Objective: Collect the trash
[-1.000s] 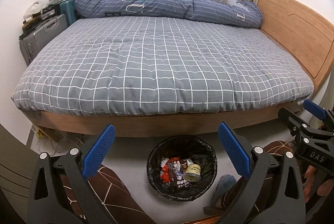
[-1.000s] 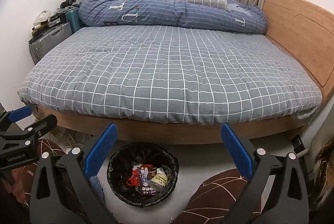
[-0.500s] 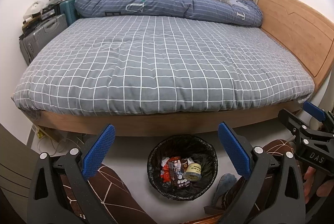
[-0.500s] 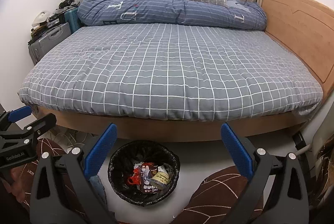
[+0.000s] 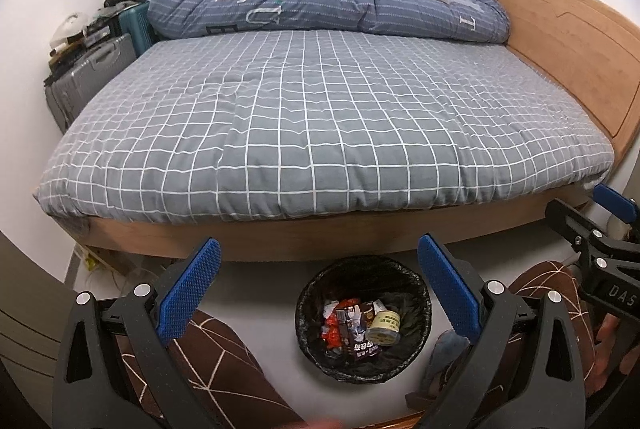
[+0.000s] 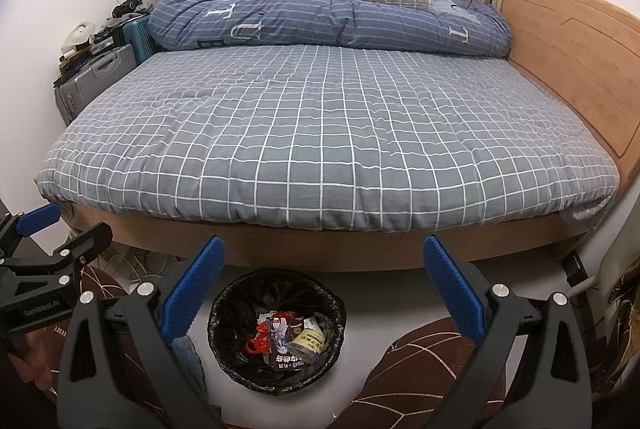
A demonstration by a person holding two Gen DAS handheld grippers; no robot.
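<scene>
A round bin with a black liner (image 5: 416, 293) (image 6: 228, 309) stands on the white floor in front of the bed. Inside lie red wrappers (image 5: 332, 333) (image 6: 256, 343), a dark packet (image 5: 362, 345) (image 6: 286, 357) and a small yellow-labelled can (image 5: 383, 325) (image 6: 306, 341). My left gripper (image 5: 316, 289) is open and empty, above the bin. My right gripper (image 6: 324, 285) is open and empty, above and right of the bin. Each gripper shows at the edge of the other's view (image 5: 592, 241) (image 6: 48, 249).
A wide bed with a grey checked cover (image 5: 320, 117) (image 6: 320, 133) fills the view, a blue duvet (image 5: 320, 9) and pillow at its far side. A wooden headboard (image 5: 568, 37) is right. Suitcases (image 5: 88, 73) stand left. The person's knees in brown patterned trousers (image 5: 224, 361) (image 6: 424, 369) flank the bin.
Both views have tilted slightly, so the bed and bin sit a little lower in frame. Both grippers stay open and empty.
</scene>
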